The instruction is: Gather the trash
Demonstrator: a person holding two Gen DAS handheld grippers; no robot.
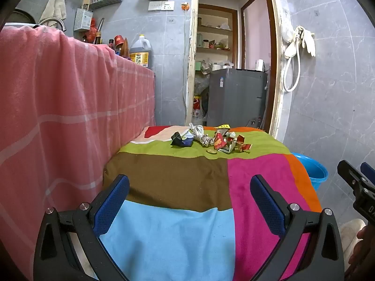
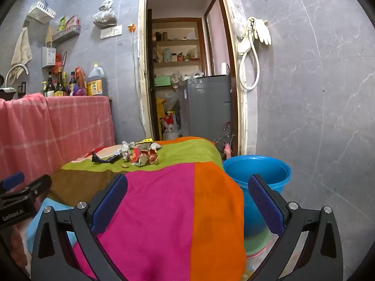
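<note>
1. Several bits of trash (image 1: 211,139) sit bunched at the far end of the table, on the green strip of the patchwork cloth (image 1: 175,178): a dark wrapper (image 1: 181,139), crumpled white paper (image 1: 199,132), and red and white scraps (image 1: 228,141).
2. Blue bucket (image 2: 257,173) stands on the floor just beside the table's right edge.
3. Left gripper (image 1: 189,201) hangs over the near end, jaws spread wide, nothing in them.
4. Right gripper (image 2: 187,202) is the same, wide open and empty, well short of the trash.
5. Pink cloth (image 1: 58,107) drapes the counter on the left.
</note>
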